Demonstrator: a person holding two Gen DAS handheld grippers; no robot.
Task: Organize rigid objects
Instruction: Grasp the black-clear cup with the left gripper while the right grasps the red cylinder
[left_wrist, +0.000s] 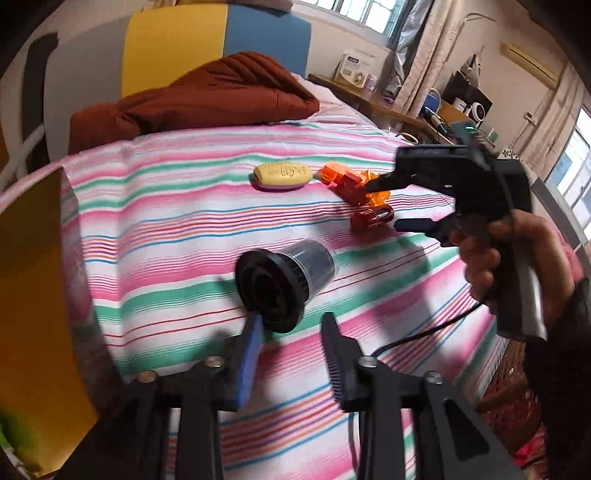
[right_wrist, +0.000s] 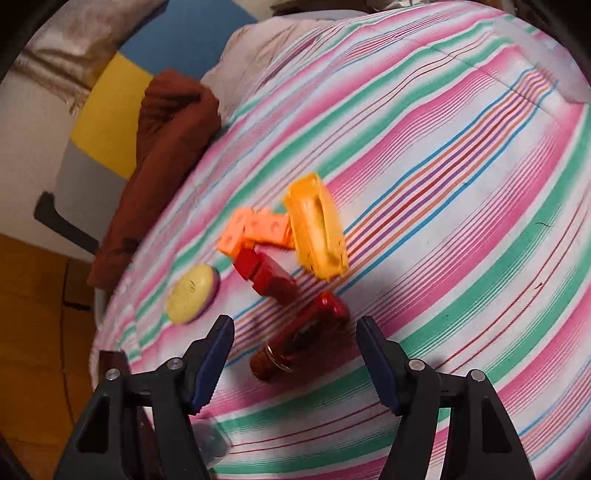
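Note:
A black funnel-shaped cap with a clear cup (left_wrist: 284, 277) lies on its side on the striped bed sheet (left_wrist: 177, 236). My left gripper (left_wrist: 291, 325) is open just in front of it, the left blue pad (left_wrist: 255, 332) next to its rim. A dark red bottle (left_wrist: 371, 218) (right_wrist: 303, 339) lies further right. My right gripper (left_wrist: 384, 203) (right_wrist: 293, 332) is open and hovers over it. Behind lie a red block (right_wrist: 264, 273), orange blocks (right_wrist: 255, 230), a yellow tray (right_wrist: 317, 232) and a yellow soap bar (left_wrist: 282, 175) (right_wrist: 192, 293).
A brown quilt (left_wrist: 207, 96) is bunched at the head of the bed. A yellow board (left_wrist: 33, 295) stands at the left edge. A desk with clutter (left_wrist: 424, 110) runs along the far right wall. A black cable (left_wrist: 424, 332) trails over the sheet.

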